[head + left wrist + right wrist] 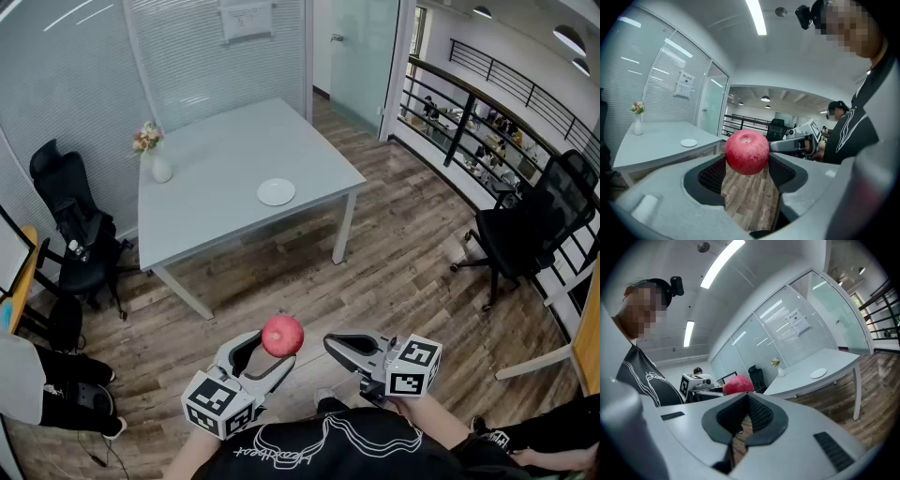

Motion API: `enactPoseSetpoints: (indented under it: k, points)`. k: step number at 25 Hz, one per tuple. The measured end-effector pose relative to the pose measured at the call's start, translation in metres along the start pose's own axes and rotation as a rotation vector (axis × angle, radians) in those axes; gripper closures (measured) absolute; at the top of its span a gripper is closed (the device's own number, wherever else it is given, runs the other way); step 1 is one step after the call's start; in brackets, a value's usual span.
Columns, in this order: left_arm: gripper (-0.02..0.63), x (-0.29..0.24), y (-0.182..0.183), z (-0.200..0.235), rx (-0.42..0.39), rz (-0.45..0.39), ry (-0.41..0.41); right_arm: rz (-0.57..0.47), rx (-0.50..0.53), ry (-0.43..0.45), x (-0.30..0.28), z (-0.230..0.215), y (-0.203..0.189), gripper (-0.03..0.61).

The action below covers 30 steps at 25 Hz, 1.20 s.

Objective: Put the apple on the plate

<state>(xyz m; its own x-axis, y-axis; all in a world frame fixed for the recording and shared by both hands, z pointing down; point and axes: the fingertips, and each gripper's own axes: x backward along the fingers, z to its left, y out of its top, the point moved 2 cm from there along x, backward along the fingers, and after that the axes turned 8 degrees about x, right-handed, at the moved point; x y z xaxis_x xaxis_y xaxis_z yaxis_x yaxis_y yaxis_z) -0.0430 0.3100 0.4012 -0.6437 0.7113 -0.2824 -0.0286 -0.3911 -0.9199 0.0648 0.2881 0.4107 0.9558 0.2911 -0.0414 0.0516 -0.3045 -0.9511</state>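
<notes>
A red apple (282,336) is clamped between the two grey jaws of my left gripper (272,350), held in the air over the wooden floor. In the left gripper view the apple (747,152) sits at the jaw tips of that gripper (746,162), pads pressing on both sides. My right gripper (330,343) hovers just right of the apple, its jaws together and empty. From the right gripper (746,397) the apple (738,384) shows beyond the tips. The white plate (276,192) lies empty near the grey table's (225,141) front edge, some way ahead.
A white vase with flowers (155,161) stands at the table's left end. A black office chair (70,230) is left of the table, another (525,234) at the right by a dark railing (469,103). A person's legs (56,389) show at bottom left.
</notes>
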Motion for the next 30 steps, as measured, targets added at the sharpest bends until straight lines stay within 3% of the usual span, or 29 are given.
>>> enactPoseSetpoints:
  k: [13,21,30]
  points:
    - [0.322,-0.019,0.006,0.015,0.010,0.001,0.038,-0.001,-0.029,0.019,-0.009,-0.032,0.007,0.569]
    - [0.322,-0.056,0.025,0.023,-0.007,-0.003,0.042,-0.005,-0.045,0.023,-0.006,-0.074,0.021,0.569]
    - [0.322,-0.111,0.054,0.028,-0.041,-0.039,0.048,-0.025,0.014,0.026,0.012,-0.126,0.053,0.569]
